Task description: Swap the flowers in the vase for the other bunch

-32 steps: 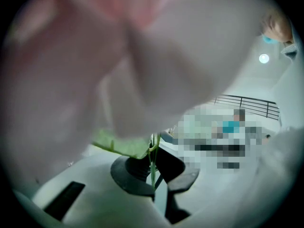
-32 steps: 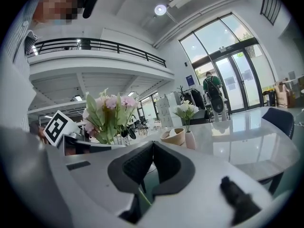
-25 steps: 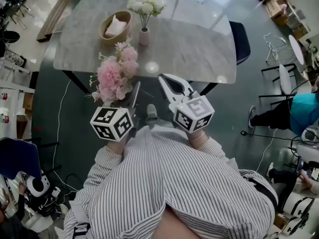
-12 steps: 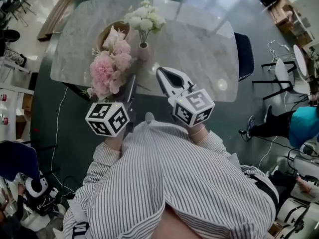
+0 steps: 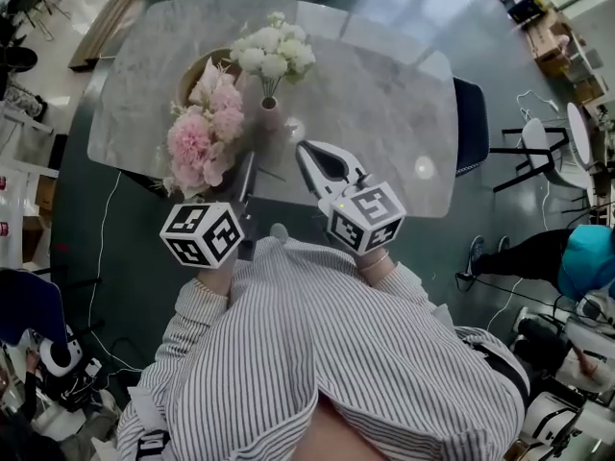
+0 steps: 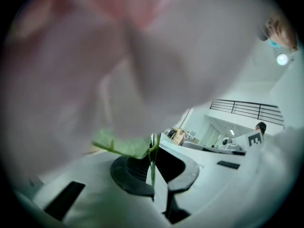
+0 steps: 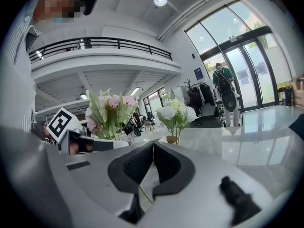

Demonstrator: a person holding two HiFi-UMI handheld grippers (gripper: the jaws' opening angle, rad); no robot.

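While left fingers [image 6: 129, 174] clamp stems [image 6: 153, 171], right fingers [image 7: 134, 167] closed

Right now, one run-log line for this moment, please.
left tool: shut on pink bunch stems | right tool: shut, empty | white flowers: in vase on table | swap: not yet done

A pale marble table [image 5: 384, 104] bears a small vase [image 5: 270, 116] and a wooden bowl [image 5: 189, 77].
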